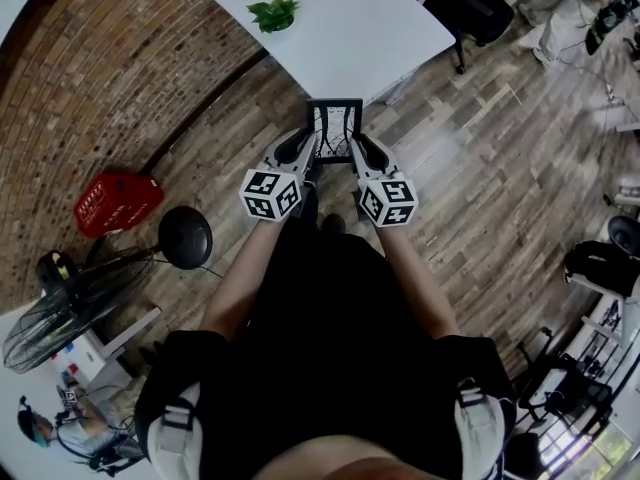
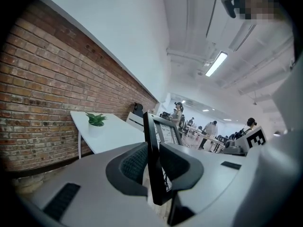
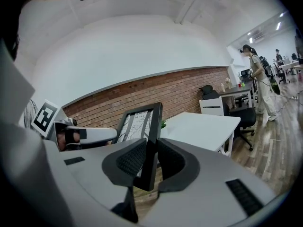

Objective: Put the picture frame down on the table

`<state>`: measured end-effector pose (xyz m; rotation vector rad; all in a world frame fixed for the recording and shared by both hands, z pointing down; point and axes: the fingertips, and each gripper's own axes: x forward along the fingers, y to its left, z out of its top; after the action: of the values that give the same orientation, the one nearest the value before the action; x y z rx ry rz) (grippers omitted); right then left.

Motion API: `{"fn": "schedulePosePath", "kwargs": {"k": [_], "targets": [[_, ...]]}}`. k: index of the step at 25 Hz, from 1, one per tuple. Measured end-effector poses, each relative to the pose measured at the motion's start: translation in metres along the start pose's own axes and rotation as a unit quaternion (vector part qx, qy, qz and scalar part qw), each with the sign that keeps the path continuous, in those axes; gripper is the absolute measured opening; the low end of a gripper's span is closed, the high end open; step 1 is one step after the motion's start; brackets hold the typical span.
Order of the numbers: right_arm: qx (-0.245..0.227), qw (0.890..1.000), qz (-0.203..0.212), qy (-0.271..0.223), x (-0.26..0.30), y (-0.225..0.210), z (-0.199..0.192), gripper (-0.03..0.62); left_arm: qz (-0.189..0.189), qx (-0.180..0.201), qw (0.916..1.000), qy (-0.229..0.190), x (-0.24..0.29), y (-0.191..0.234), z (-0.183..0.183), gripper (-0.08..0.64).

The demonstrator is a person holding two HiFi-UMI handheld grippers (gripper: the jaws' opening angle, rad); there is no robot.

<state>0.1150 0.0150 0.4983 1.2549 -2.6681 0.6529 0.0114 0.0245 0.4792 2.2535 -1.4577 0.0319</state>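
The left gripper (image 1: 312, 156) and right gripper (image 1: 357, 156) each pinch 1 side of the black picture frame (image 1: 334, 126). A loose pinch could drop it short of the white table (image 1: 350, 28).

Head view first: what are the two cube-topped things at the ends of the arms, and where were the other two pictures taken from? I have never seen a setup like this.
There is no robot here. A person holds a hand-held grasping tool in each hand. The head view comes from a camera on the person's head that looks down, so it shows their arms, the left tool and the right tool. The marker cubes are part of the tools. The other two pictures come from a camera riding on each tool, looking along its jaws. Both tools are shut on a black picture frame, one on each side edge. They hold it upright in the air, just in front of the white table and not yet set down. On the table only a small green plant shows.
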Motion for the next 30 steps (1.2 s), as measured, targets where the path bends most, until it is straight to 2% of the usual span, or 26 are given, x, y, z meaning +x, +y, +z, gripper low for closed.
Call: {"fn": "schedulePosePath", "kwargs": {"k": [14, 30], "targets": [[0.013, 1.000, -0.019, 0.004, 0.050, -0.022, 0.013, 0.074, -0.015, -0.002, 0.9998, 0.015, 0.046, 0.036, 0.018, 0.087], [0.026, 0.999, -0.030, 0.024, 0.135, -0.047, 0.025, 0.075, -0.019, -0.013, 0.9989, 0.041, 0.106, 0.102, 0.035, 0.087]]}}
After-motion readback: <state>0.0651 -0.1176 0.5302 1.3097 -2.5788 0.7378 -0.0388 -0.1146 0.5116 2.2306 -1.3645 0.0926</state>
